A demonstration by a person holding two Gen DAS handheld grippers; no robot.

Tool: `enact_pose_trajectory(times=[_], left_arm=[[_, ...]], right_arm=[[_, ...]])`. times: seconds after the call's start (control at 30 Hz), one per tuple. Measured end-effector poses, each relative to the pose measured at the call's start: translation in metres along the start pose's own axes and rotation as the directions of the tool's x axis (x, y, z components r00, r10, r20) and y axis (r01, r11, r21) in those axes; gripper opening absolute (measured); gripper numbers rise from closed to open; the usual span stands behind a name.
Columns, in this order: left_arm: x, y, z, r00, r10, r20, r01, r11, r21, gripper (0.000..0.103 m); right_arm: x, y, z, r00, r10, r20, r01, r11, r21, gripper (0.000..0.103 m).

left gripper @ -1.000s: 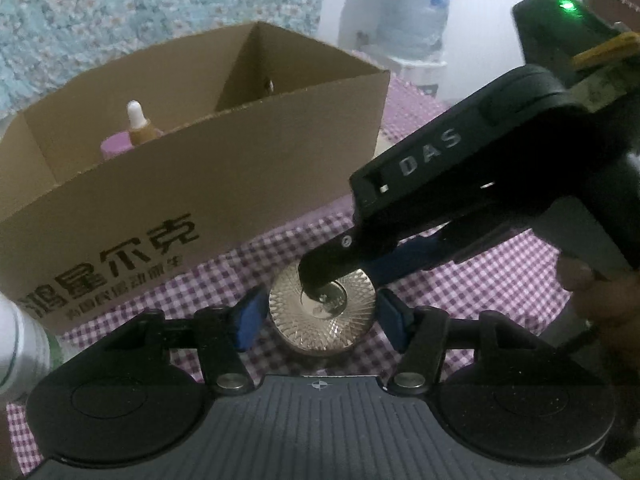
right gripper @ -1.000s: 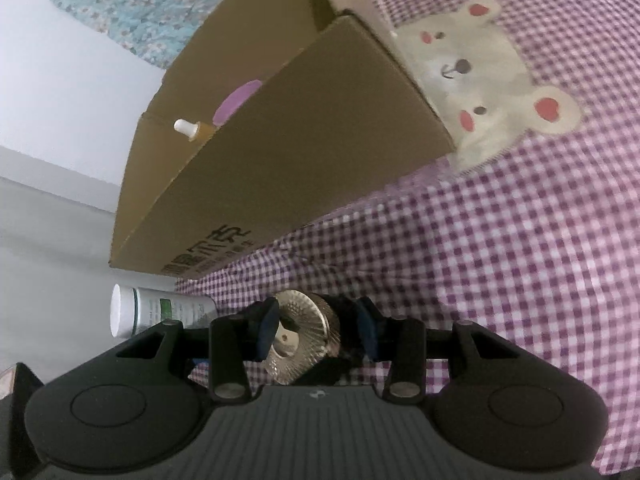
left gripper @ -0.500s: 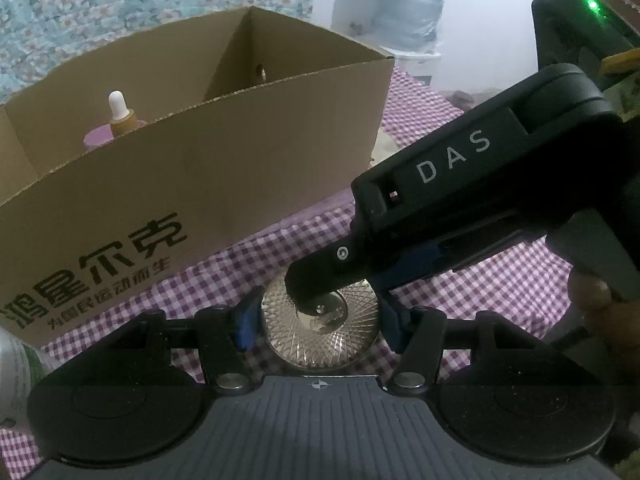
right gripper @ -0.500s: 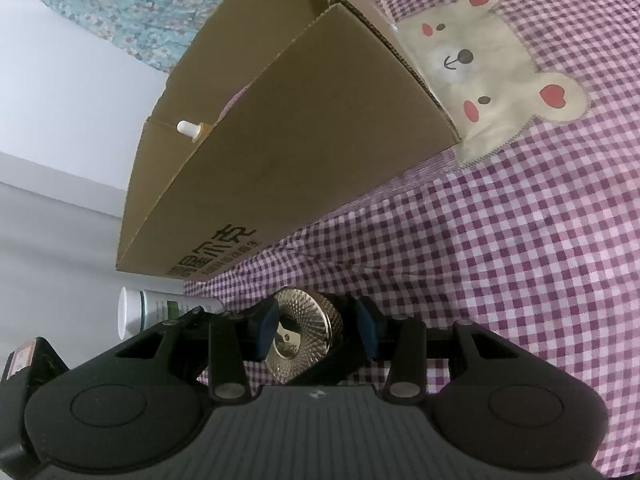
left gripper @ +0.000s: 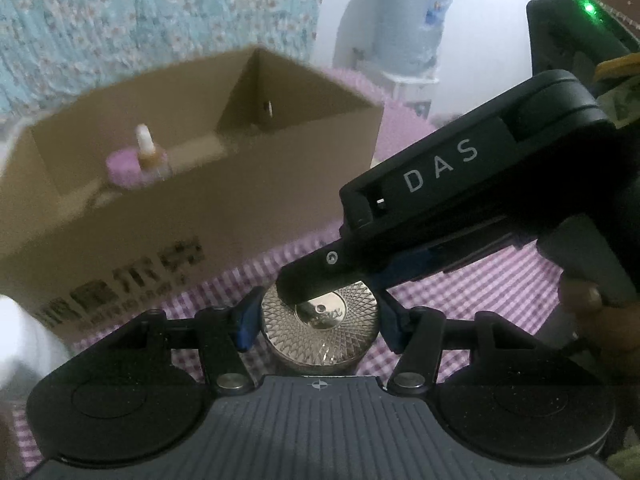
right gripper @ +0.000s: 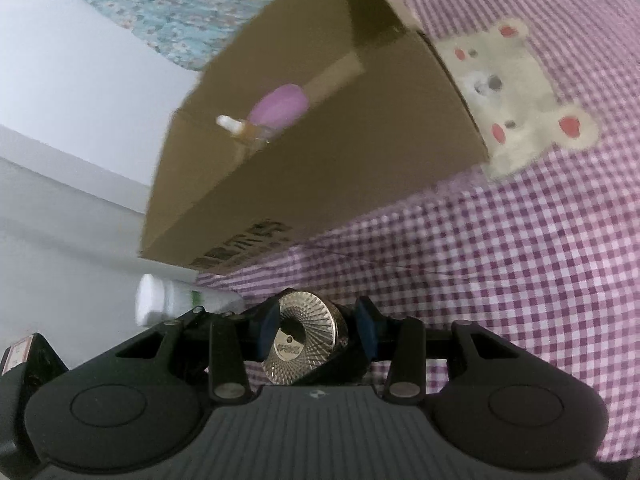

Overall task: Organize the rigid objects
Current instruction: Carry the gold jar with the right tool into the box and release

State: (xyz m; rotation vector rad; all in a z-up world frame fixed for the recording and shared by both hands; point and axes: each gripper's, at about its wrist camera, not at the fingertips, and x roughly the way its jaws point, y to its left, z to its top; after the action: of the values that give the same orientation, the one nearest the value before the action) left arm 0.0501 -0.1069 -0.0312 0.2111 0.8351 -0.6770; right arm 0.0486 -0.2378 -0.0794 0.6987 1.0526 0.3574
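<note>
Round jar (left gripper: 320,322), low centre of frame: gold lid with fine crosshatch, smooth disc at middle, dark body. Left gripper (left gripper: 318,320) clamps its sides; right gripper (right gripper: 316,326) pinches top and bottom.

open top: cardboard box (left gripper: 224,184) | inside: dropper bottle (left gripper: 150,156), pink lid (left gripper: 122,166) | blocking: near box wall | free: checked tablecloth (right gripper: 500,280) right
</note>
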Motion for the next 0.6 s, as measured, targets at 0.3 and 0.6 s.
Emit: enact_pose_trajectory(times=[0.3, 0.6], left_arm=[[-0.064, 0.004, 0.064, 0.986, 0.051, 0.158, -0.049, 0.999, -0.013, 0.058], [-0.015, 0.042, 0.132, 0.984, 0.1, 0.146, -0.078, 0.986, -0.15, 0.058]], right_arm=[[-0.057, 0.075, 0.032, 0.989, 0.101, 0.106, -0.082, 0.981, -0.176, 0.043], [-0.052, 0.109, 0.125, 0.99, 0.072, 0.125, -0.035, 0.959, -0.282, 0.043]])
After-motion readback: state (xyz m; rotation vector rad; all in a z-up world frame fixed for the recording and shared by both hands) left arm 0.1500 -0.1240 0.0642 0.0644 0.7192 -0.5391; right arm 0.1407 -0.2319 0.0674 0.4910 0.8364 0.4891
